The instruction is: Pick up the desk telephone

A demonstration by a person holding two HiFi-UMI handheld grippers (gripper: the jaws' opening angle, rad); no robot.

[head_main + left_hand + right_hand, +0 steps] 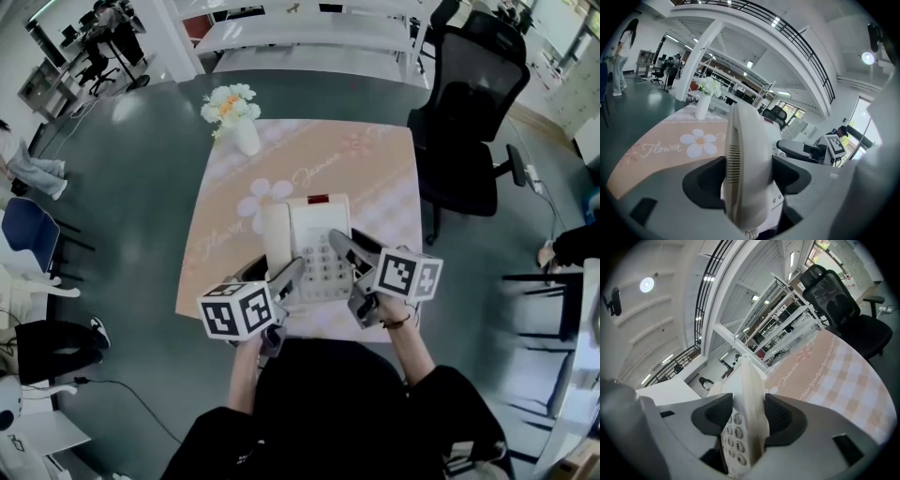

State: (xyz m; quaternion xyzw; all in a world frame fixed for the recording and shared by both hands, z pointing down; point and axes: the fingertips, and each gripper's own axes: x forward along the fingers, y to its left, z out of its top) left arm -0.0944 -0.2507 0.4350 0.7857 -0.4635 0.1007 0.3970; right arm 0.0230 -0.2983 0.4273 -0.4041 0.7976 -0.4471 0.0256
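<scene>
Head view, item one: where is the desk telephone (314, 246)?
— Lower centre of frame, over the near part of the pink table (384, 178), between both grippers. Whether it clears the tabletop, I cannot tell.
— Left gripper (289, 274)?
— Left gripper view shows its jaws fairly wide, both pads pressed on the handset (740, 154) at the telephone's left side.
— Right gripper (342, 242)?
— Right gripper view: jaws wide apart, clamped across the telephone's right edge, keypad (733, 430) beside the left pad.
— Surroundings?
— Vase of flowers (236, 117) at the table's far left corner; black office chair (469, 131) upper right, beside the table's right edge.
</scene>
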